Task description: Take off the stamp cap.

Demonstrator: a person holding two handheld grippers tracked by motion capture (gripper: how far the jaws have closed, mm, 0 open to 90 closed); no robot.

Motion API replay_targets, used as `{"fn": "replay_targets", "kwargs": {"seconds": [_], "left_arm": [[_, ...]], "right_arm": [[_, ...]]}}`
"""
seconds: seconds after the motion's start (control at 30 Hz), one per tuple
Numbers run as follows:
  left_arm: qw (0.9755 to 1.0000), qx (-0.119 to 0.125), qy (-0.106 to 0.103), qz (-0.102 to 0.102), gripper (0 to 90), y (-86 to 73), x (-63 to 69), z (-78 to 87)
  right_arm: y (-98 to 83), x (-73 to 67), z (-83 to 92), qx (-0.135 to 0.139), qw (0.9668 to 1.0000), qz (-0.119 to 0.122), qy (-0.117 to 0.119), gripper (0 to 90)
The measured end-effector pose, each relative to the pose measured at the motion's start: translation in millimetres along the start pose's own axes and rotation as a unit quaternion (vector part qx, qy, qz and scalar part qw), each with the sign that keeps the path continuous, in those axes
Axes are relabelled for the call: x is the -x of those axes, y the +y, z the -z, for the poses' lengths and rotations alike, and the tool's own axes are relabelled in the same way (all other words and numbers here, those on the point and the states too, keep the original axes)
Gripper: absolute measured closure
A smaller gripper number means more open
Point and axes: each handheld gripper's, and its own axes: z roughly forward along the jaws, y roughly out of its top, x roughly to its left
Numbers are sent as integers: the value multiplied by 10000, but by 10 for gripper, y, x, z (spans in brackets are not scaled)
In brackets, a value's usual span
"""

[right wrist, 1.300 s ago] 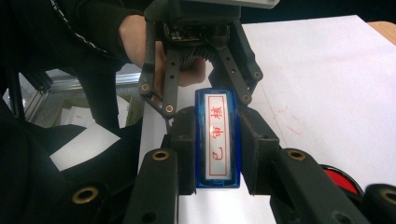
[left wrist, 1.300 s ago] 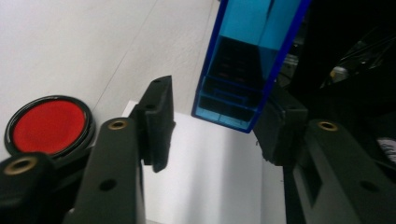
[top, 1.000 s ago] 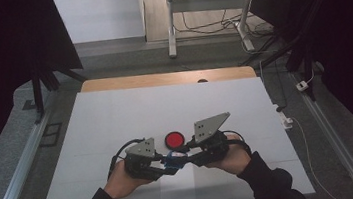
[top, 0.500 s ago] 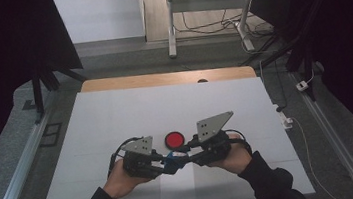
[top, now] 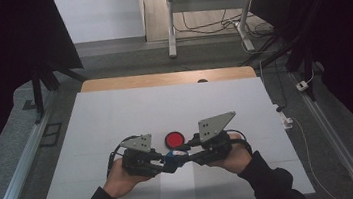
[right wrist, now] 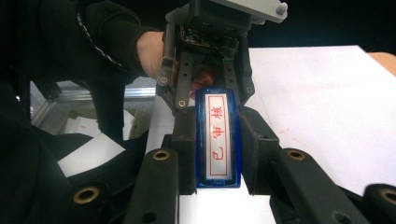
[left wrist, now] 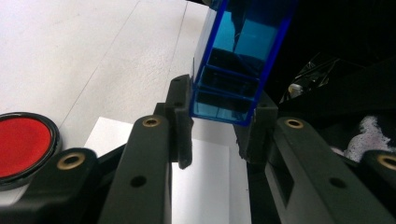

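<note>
A blue see-through stamp block (top: 173,155) hangs between both grippers just above the white table (top: 165,106). My left gripper (left wrist: 219,126) is shut on one end of the blue block (left wrist: 233,70), its pads pressing both sides. My right gripper (right wrist: 218,154) is shut on the other end, where the block (right wrist: 218,140) bears a white label with red characters. In the right gripper view the left gripper (right wrist: 205,74) faces me, clamped on the far end. In the high view the left gripper (top: 167,163) and right gripper (top: 182,157) meet tip to tip. A red round pad (top: 174,140) lies just beyond them.
A small white paper sheet (top: 176,185) lies under the hands near the front edge. The red pad (left wrist: 23,140) sits close to the left jaw. A wooden strip (top: 162,79) borders the far side. Metal rails (top: 21,167) run along both sides.
</note>
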Motion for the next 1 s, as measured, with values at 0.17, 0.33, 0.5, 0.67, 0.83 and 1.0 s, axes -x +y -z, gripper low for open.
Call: {"fn": "replay_targets", "kwargs": {"seconds": [0.17, 0.33, 0.5, 0.67, 0.83, 1.0], "left_arm": [[9999, -46, 31, 153, 689, -7, -24, 4], [9998, -91, 92, 147, 690, -12, -30, 9], [9994, -134, 189, 239, 689, -25, -39, 27], [9988, -172, 305, 345, 687, -40, -53, 51], [9974, -290, 511, 421, 687, -41, -44, 53], [9952, -445, 683, 548, 686, -35, -34, 67]], "right_arm": [[15, -46, -12, -40, 9995, 234, -210, 705], [34, -83, -24, -120, 9985, 382, -374, 705], [19, -50, -11, -65, 9988, 254, -420, 705], [9, -27, 9, -21, 9987, 150, -492, 704], [3, -19, 11, -3, 9986, 93, -515, 704], [2, -8, 22, -17, 9985, 61, -548, 703]]}}
